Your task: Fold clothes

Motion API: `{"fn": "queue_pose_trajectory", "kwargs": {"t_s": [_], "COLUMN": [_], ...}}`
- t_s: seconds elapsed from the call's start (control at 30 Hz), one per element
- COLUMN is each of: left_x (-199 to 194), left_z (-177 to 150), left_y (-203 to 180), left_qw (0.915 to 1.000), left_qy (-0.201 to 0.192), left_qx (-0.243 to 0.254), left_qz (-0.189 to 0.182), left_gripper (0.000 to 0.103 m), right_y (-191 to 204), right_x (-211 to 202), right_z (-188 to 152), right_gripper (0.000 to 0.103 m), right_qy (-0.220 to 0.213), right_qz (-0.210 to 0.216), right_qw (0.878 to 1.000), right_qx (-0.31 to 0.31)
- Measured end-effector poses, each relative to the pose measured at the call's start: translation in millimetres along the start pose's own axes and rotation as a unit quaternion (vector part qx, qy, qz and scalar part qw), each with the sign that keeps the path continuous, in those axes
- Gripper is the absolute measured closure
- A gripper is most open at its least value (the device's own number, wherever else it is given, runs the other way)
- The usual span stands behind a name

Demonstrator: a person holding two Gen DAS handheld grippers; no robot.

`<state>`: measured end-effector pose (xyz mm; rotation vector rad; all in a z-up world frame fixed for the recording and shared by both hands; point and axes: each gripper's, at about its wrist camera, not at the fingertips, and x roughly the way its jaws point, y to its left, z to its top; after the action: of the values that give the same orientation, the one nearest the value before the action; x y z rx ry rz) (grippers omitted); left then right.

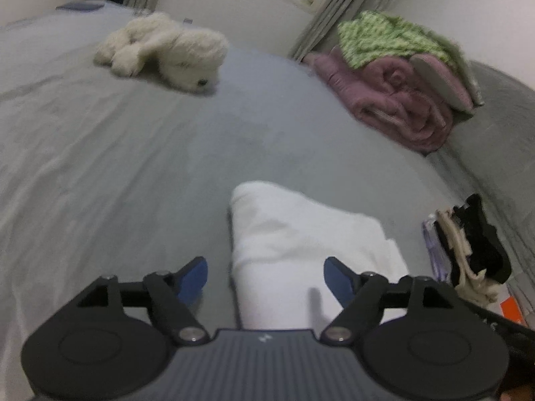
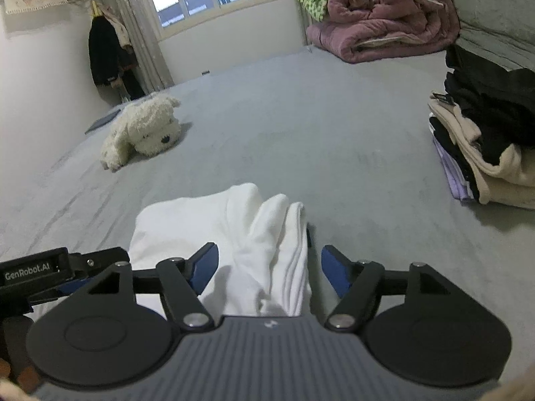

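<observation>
A folded white garment (image 1: 301,244) lies on the grey bed sheet (image 1: 140,167), just ahead of both grippers. In the left wrist view my left gripper (image 1: 265,279) is open, its blue pads astride the garment's near left edge. In the right wrist view the same white garment (image 2: 234,234) shows layered folds on its right side, and my right gripper (image 2: 269,272) is open over that near right edge. The left gripper's black body (image 2: 43,274) shows at the left of the right wrist view. Neither gripper holds cloth.
A stack of folded dark, cream and lilac clothes (image 2: 485,140) sits to the right. A white plush dog (image 2: 143,130) lies far left. A rolled pink quilt (image 2: 384,20) with a green blanket (image 1: 394,38) is at the back right. Curtains, window and hanging coats stand behind.
</observation>
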<state>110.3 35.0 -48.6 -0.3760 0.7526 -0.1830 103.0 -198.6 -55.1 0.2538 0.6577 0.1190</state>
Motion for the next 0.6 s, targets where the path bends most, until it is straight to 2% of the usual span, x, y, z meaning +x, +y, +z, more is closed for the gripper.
{"fn": "queue_pose_trajectory", "kwargs": {"t_s": [0.2, 0.6], "left_x": [0, -1], "left_z": [-5, -4], "left_y": [1, 4], "left_qw": [0.9987, 0.9974], "left_qy": [0.042, 0.066], "left_qx": [0.013, 0.008], "left_qz": [0.026, 0.027], "left_gripper": [0.019, 0.014], "right_y": [0, -12], "right_x": [-6, -9], "right_z": [1, 3], "right_gripper": [0.026, 0.015], "right_qy": [0.025, 0.059], "right_qz": [-0.007, -0.001], "right_qw": [1.000, 0.998], "right_qx": [-0.001, 0.020]}}
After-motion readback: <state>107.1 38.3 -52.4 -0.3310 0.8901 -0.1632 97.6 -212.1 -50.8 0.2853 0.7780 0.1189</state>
